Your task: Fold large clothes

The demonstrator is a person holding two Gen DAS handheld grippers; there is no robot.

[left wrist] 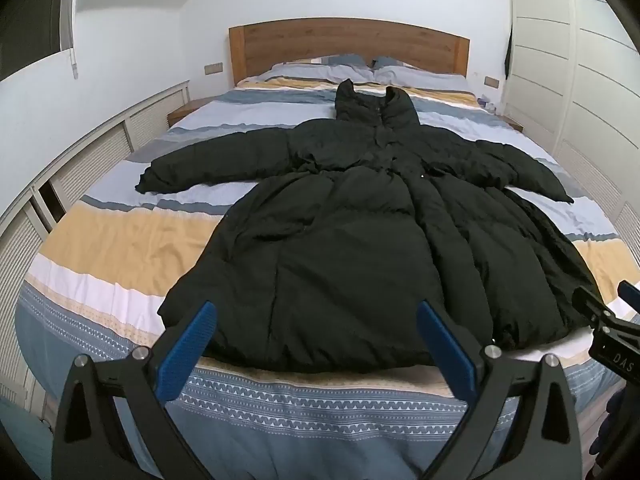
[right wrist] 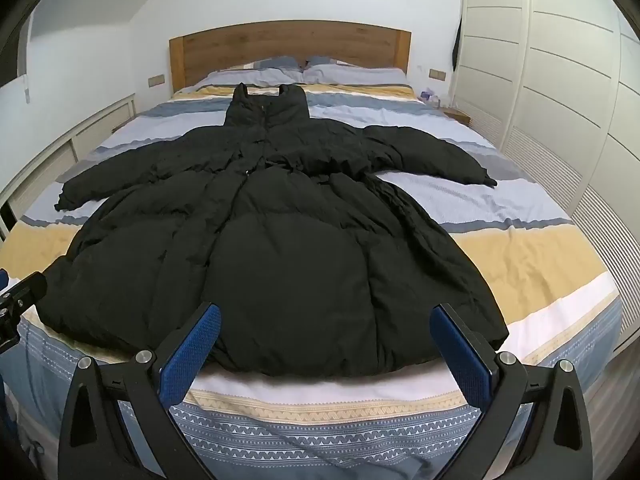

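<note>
Left wrist view shows a bed with a striped blue, yellow and white cover, a wooden headboard against a white wall, and white panelled wardrobe doors at the right. A black padded coat lies flat, sleeves spread, hem at the near edge. Bare cover lies on both sides of it. The left gripper and right gripper hang over the hem, fingers released and empty.
</note>
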